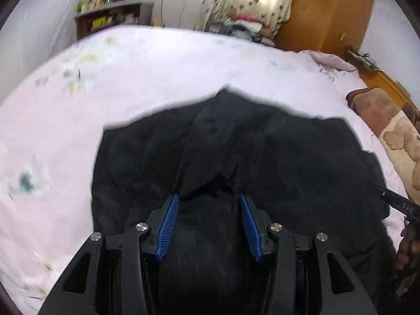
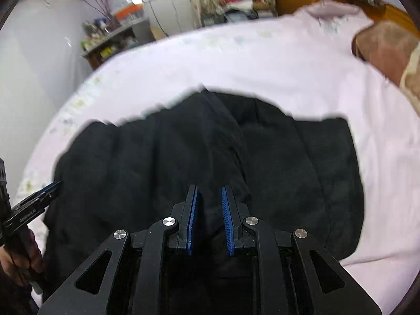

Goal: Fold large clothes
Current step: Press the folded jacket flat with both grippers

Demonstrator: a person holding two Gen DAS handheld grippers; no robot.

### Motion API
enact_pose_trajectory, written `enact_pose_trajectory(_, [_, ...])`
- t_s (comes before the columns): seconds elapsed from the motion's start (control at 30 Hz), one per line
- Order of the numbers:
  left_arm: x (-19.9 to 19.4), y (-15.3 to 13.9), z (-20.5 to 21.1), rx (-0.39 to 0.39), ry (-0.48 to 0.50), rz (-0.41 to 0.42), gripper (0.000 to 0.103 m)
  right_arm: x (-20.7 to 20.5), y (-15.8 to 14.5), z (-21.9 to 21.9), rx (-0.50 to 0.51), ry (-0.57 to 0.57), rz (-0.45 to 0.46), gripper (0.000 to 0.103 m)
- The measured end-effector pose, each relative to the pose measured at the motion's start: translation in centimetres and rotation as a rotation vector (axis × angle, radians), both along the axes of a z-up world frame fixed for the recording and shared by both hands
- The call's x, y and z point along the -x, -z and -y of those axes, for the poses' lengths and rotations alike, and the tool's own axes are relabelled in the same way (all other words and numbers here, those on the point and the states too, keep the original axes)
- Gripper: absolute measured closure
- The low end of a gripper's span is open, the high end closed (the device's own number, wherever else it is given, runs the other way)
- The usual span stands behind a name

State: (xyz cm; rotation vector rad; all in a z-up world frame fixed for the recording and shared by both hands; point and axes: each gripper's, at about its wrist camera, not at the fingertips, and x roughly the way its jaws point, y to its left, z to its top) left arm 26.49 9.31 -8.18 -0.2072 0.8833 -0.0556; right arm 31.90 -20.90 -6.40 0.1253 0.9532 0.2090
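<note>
While both grippers (image 1: 209,199) (image 2: 210,193) hover empty and parted, black garment (image 1: 262,157) covers pink bedsheet (image 1: 157,78).

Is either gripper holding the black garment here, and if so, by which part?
Nothing is visibly held. The left gripper and right gripper both stand with jaws apart over the black garment on the bed, with no fold pinched between the pads.
</note>
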Motion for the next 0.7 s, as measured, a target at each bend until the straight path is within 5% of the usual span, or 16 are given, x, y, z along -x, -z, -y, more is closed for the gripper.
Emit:
enact_pose_trajectory(0.23, [0.9,0.5,-0.4,0.006,0.01,0.004,0.052,1.0,2.3,2.0,-0.044,0.023,-0.024,0.084])
enact_pose_trajectory(0.3, [1.3,-1.5,-0.8,0.018,0.008,0.012,0.052,0.9,0.5,2.4,-0.052,0.033,-0.033,0.083])
enact_pose_trajectory(0.4, [1.0,-4.4,-1.0,-0.008,0.015,0.1,0.053,0.8,-3.2,2.6,-0.04,0.014,0.072,0.083])
enact_pose_trajectory(0.5, [-2.4,-5.7,-0.4,-0.022,0.024,0.136,0.053,-1.8,-5.0,1.3,-0.058,-0.019,0.11,0.081])
enact_pose_trajectory(0.7, [-9.0,-1.2,1.0,-0.06,0.022,0.015,0.052,-8.4,-0.7,-2.0,0.041,-0.061,0.001,0.081])
